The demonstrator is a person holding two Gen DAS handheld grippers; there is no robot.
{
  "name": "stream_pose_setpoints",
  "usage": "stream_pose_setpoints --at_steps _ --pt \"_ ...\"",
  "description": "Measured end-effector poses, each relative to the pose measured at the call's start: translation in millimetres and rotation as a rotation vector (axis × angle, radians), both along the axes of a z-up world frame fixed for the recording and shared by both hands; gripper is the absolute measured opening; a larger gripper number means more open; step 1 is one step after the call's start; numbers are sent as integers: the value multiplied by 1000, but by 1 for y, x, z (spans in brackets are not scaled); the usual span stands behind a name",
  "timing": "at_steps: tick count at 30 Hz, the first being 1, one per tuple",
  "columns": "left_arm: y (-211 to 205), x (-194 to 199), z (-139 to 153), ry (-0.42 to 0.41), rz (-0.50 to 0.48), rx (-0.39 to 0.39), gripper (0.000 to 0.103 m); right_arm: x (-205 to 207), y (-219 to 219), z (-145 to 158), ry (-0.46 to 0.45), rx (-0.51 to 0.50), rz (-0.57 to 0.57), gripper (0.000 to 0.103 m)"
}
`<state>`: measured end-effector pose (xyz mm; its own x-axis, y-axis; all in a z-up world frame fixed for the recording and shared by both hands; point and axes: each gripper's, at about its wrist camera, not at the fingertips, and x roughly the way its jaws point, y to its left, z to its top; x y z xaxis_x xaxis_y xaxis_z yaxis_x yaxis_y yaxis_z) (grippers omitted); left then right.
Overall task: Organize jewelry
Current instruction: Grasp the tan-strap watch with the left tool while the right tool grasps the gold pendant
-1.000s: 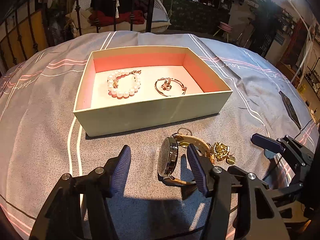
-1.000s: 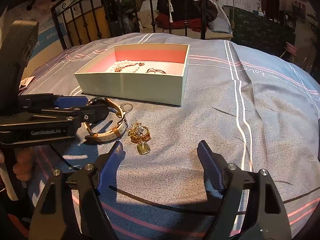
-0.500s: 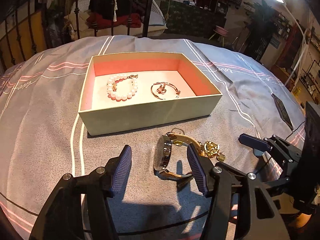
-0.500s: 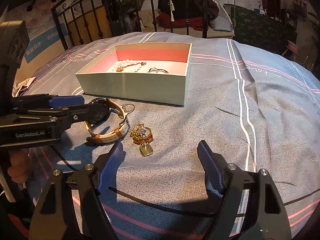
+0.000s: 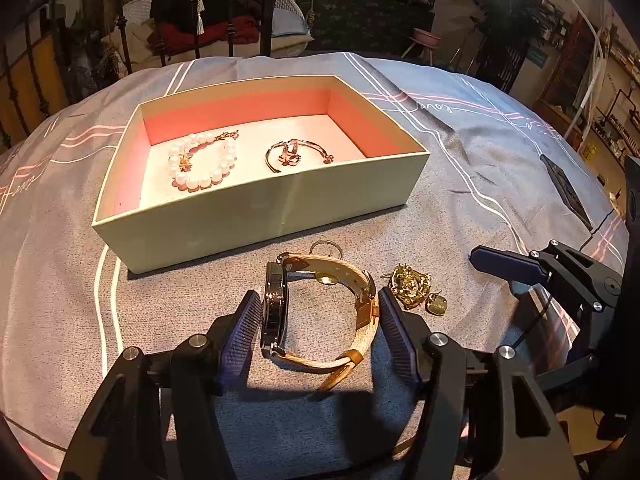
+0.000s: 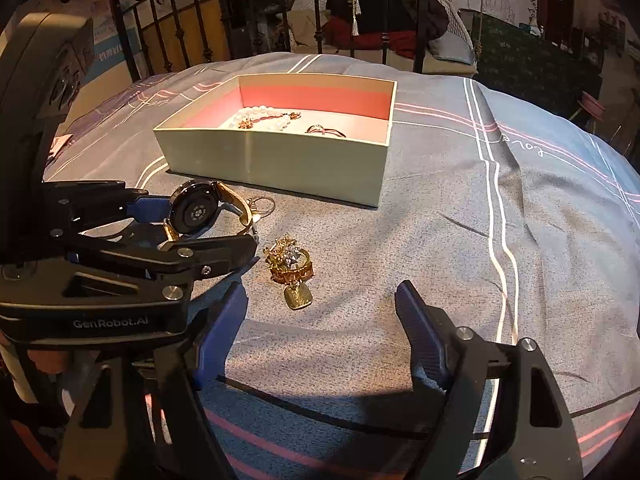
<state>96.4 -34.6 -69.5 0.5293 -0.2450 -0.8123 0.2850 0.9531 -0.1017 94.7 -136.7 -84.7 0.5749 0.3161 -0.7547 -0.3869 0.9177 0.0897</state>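
right gripper: Your right gripper [image 6: 322, 300] is closest to you. Its jaws are spread wide with nothing between them, just bare cloth. It sits well short of the box, off toward the box's right end.
left gripper: Your left gripper [image 5: 318, 300] has its jaws partway apart and the watch sits right between them. One pad [image 5: 244, 332] is up against the case and the other against the strap. I honestly can't tell whether they're pinching it yet.
watch: The round dark-faced wristwatch with the tan leather strap [image 5: 275, 304] is standing on its edge on the cloth. It's just in front of the box's near wall and not inside.
gold piece: A gold ornate charm cluster with a little square tag [image 6: 290, 266] lies on the cloth in front of the box. It's just to the right of the watch and no gripper is touching it.
ring: A small thin metal ring [image 5: 326, 246] lies between the watch and the box's near wall.
box: The open pale green cardboard box with the pink lining [image 5: 260, 212] sits flat on the grey bedspread with pink and white stripes [image 5: 460, 184].
in the box, left: A white pearl bracelet with gold charms [image 5: 202, 160].
in the box, middle: A thin rose-gold open bangle [image 5: 296, 154], apart from the pearls.
behind the box: A black iron bed frame [image 5: 266, 4].
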Motion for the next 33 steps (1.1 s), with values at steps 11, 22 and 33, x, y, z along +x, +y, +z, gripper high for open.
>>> stream_pose_setpoints --at_steps 11,22,33 --pt "31 -10 13 -30 62 -76 55 15 11 1 13 -6 39 49" --pt "28 -14 13 -21 49 -88 55 3 15 8 -48 -18 78 25" --pt "32 -14 14 -17 68 -94 54 -3 11 38 -158 100 85 25"
